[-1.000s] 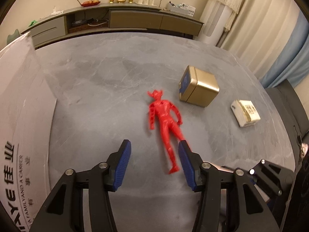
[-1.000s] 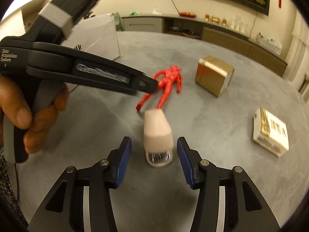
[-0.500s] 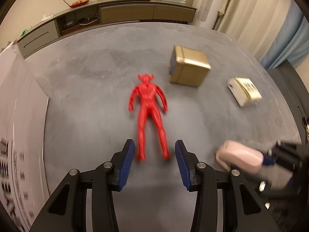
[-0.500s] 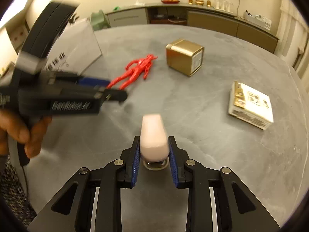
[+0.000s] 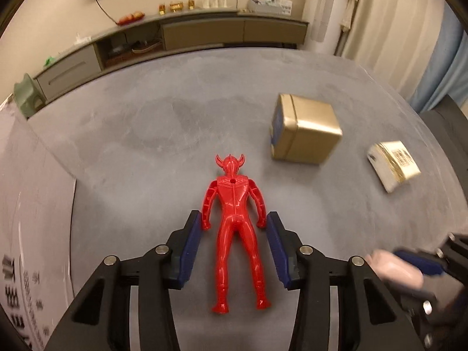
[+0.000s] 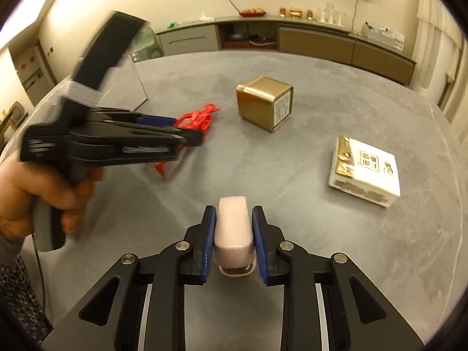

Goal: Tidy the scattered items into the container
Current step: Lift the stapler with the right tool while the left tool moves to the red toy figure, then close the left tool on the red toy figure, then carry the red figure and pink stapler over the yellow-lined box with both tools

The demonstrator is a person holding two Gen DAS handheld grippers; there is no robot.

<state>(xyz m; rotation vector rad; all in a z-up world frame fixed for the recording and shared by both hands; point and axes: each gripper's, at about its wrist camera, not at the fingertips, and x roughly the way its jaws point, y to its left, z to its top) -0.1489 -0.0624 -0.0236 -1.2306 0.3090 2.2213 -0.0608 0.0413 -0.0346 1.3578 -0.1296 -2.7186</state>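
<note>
A red toy figure (image 5: 237, 228) lies flat on the grey table, its head pointing away. My left gripper (image 5: 234, 219) is open, its blue pads on either side of the figure's hips, apart from it. My right gripper (image 6: 234, 215) is shut on a pale pink stapler (image 6: 233, 225), which also shows blurred at the lower right of the left wrist view as the stapler (image 5: 395, 272). From the right wrist view, the left gripper (image 6: 187, 136) held by a hand covers most of the red figure (image 6: 201, 117). The white container (image 5: 32, 204) stands at the left.
A gold tin box (image 5: 304, 131) lies right of the figure's head, and a white and gold packet (image 5: 393, 165) lies farther right. In the right wrist view the gold tin (image 6: 264, 102) and packet (image 6: 364, 169) sit beyond the stapler. A long sideboard (image 5: 175, 38) lines the back wall.
My left gripper has advanced over the red figure, so its open pads now flank the hips. My right gripper closed on the pink stapler and keeps hold of it.
</note>
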